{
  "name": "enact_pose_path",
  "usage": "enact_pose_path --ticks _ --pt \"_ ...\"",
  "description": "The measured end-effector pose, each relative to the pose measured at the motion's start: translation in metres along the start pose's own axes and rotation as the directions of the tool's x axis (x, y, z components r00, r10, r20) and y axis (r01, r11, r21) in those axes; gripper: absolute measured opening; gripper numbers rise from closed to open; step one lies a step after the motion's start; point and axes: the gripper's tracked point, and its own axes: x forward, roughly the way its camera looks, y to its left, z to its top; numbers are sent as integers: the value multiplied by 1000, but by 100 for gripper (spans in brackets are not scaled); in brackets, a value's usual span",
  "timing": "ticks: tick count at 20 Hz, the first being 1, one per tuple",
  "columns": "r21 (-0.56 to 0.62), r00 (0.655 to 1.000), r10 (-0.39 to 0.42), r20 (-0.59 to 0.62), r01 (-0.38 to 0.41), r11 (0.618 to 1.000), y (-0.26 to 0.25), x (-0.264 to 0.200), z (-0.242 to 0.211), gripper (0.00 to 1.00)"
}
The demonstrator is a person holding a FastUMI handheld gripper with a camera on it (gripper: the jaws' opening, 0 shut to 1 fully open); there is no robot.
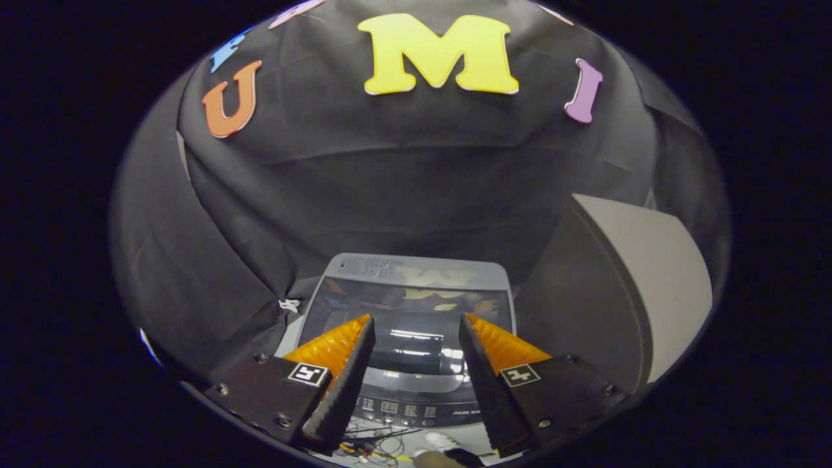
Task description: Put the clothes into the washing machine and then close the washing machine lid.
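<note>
Gripper (416,325) hangs wide open, fingers holding nothing, right above the washing machine (409,286). Its dark glass lid (406,309) lies flat and shut between and beyond the fingertips, control panel (406,408) nearest. A grey box (640,286) stands just right.

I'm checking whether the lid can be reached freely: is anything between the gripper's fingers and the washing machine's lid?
Nothing visible is. The gripper is open and holds nothing, above the washing machine. Its glass lid lies flat, bare, beyond the fingertips.
</note>
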Motion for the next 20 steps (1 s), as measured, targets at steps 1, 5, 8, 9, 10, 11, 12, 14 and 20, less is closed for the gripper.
enact_pose_path --ticks 1,5,8,9,10,11,12,14,20 --pt "-7 999 9 35 -9 1000 -3 -16 5 82" --pt "-37 975 51 214 -44 998 -32 -100 19 82" --pt "-33 943 58 329 -50 998 -72 -175 21 89" --pt "-19 932 48 359 -44 999 -89 -191 17 95" --pt "-4 922 39 386 -40 999 -106 -210 13 100" --pt "1 913 29 407 -32 999 -124 -228 6 100" --pt "10 904 10 428 -16 1000 -145 -247 0 100" --pt "32 890 -35 454 23 999 -189 -279 -22 100" --pt "111 895 -114 430 73 991 -299 -344 -123 100"
